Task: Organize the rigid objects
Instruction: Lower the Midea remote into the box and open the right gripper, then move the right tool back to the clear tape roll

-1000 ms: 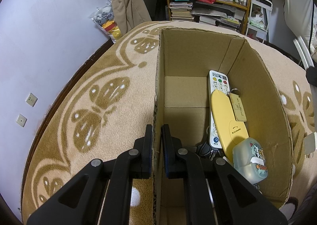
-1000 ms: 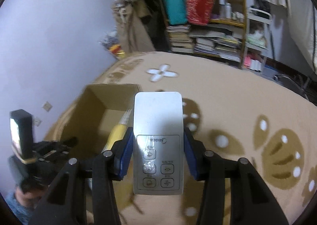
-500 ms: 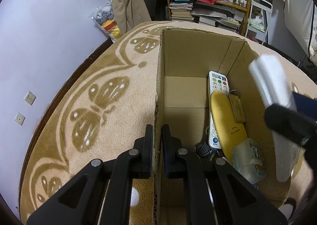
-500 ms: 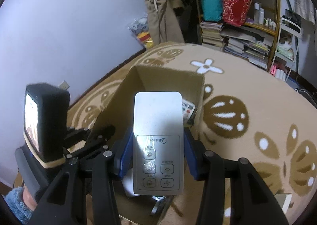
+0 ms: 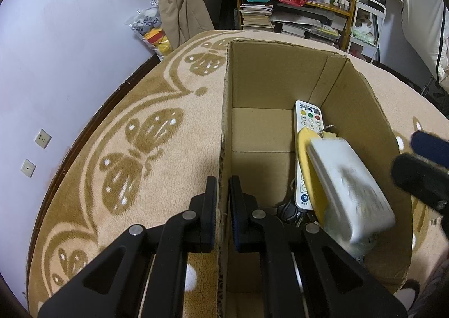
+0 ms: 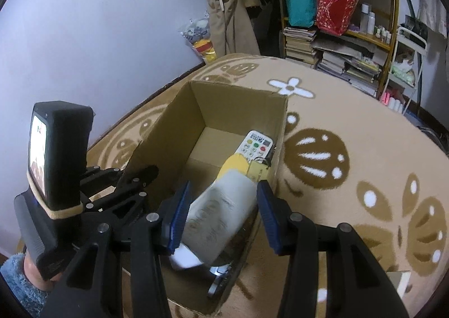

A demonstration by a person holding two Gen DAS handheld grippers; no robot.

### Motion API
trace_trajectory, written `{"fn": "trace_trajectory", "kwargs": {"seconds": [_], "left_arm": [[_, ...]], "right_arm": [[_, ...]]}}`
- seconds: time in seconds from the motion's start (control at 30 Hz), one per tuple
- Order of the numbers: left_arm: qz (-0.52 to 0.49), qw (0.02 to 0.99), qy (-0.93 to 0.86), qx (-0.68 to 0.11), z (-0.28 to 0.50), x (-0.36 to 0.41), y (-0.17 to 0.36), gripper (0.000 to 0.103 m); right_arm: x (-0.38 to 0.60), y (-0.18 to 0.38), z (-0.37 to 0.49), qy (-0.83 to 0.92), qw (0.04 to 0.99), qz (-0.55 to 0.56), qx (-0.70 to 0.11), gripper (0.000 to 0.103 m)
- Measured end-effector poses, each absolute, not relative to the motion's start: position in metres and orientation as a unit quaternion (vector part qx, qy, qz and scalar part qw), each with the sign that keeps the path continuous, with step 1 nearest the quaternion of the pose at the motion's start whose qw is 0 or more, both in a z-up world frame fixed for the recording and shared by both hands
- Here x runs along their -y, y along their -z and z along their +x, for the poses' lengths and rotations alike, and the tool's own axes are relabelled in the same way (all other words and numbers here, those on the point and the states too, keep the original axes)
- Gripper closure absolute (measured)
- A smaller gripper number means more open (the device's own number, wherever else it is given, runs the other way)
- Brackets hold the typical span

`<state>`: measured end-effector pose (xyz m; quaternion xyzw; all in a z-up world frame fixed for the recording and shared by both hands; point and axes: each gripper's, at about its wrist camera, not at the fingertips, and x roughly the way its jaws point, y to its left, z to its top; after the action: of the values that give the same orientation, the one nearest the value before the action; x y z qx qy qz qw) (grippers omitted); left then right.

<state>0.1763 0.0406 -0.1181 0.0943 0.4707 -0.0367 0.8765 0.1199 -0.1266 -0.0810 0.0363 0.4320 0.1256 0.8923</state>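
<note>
Cardboard box (image 5: 280,76) sits on rug (image 5: 157,133). Inside, along its right wall: remote (image 5: 307,121) at back, flat oval case (image 5: 304,147) on it, AC remote (image 5: 350,189) on top. Bookshelf (image 5: 308,4) behind box.

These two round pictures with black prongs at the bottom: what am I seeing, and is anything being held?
No robot here: a person holds a two-fingered tool in each hand, each with a camera looking along its fingers. One picture comes from the left tool, clamped shut on the side wall of the open brown cardboard box, which stands on a tan patterned rug. The other comes from the right tool; its jaws are opening, and the white rectangular remote, blurred, lies loose between them over the box. Inside already: a slim white remote with coloured buttons and a flat yellow oval object.
</note>
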Motion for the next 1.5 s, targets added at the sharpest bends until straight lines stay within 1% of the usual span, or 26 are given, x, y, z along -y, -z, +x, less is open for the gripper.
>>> {"fn": "trace_trajectory", "kwargs": {"seconds": [0.1,0.13,0.6,0.67,0.7,0.73,1.0,1.17,1.37,1.4,1.5], "left_arm": [[0.093,0.877,0.037,-0.47,0.176,-0.04,0.118,0.094],[0.093,0.877,0.037,-0.47,0.176,-0.04,0.118,0.094],[0.093,0.877,0.037,-0.47,0.176,-0.041,0.118,0.094],[0.093,0.877,0.037,-0.47,0.176,-0.04,0.118,0.094],[0.093,0.877,0.037,-0.471,0.176,-0.04,0.118,0.094],[0.093,0.877,0.037,-0.471,0.176,-0.04,0.118,0.094],[0.093,0.877,0.037,-0.471,0.176,-0.041,0.118,0.094],[0.093,0.877,0.037,-0.471,0.176,-0.041,0.118,0.094],[0.092,0.877,0.037,-0.471,0.176,-0.041,0.119,0.093],[0.092,0.877,0.037,-0.471,0.176,-0.041,0.119,0.093],[0.092,0.876,0.038,-0.471,0.176,-0.041,0.118,0.093]], "right_arm": [[0.136,0.074,0.116,-0.112,0.896,0.041,-0.428,0.032],[0.14,0.073,0.115,-0.109,0.897,0.043,-0.426,0.031],[0.208,0.076,0.1,-0.033,0.89,0.063,-0.45,0.028],[0.217,0.078,0.097,-0.024,0.888,0.069,-0.454,0.02],[0.223,0.077,0.095,-0.015,0.889,0.07,-0.452,0.012],[0.228,0.076,0.093,-0.01,0.891,0.071,-0.449,0.01],[0.274,0.092,0.082,0.04,0.882,0.082,-0.462,0.009],[0.298,0.104,0.076,0.081,0.876,0.066,-0.472,0.009],[0.331,0.115,0.071,0.117,0.861,0.109,-0.482,0.009],[0.335,0.118,0.071,0.125,0.857,0.115,-0.487,0.01],[0.342,0.129,0.07,0.136,0.843,0.128,-0.504,0.019]]}}
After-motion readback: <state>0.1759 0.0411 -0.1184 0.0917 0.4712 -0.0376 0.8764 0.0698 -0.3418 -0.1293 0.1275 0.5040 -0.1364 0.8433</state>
